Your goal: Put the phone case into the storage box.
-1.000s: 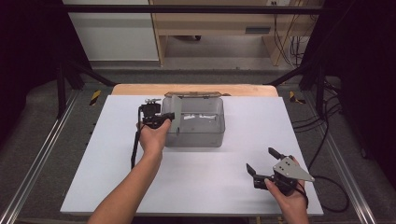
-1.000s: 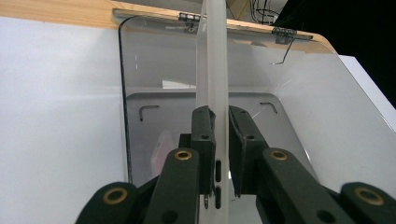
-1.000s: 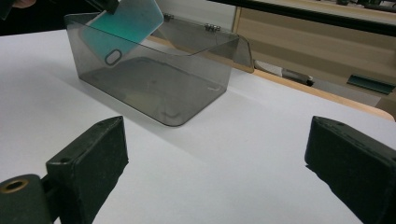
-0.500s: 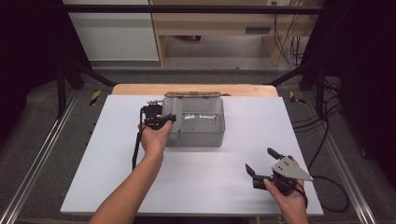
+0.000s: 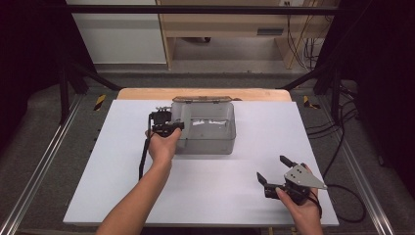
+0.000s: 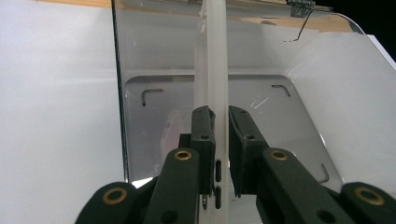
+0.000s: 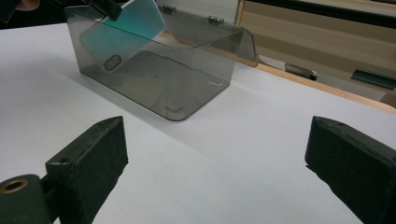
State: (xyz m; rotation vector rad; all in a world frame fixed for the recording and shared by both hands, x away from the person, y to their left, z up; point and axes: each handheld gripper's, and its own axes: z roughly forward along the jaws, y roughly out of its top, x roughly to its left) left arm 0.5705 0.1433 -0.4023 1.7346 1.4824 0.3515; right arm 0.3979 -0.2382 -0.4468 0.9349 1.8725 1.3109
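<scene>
Gripping a thin phone case (image 6: pixel 215 70) edge-on, left gripper (image 6: pixel 220 140) pinched nearly shut on it, pads pressed to both faces. Case held tilted over the near-left corner of the clear box (image 5: pixel 208 128) — teal-tinted (image 7: pixel 133 18) as seen from the right gripper view, camera cut-out low, lower part dipping inside the box wall. Box (image 7: pixel 154 70) standing on the white counter (image 5: pixel 244 196) toward its far edge, hinged lid (image 7: pixel 219 32) thrown open behind it. Left hand (image 5: pixel 161 147) just beside the box's left wall. Right gripper (image 5: pixel 275 171) resting well apart at the near right of the counter — jaws spread wide, holding nothing, bare counter between the two pads (image 7: pixel 88 163).
</scene>
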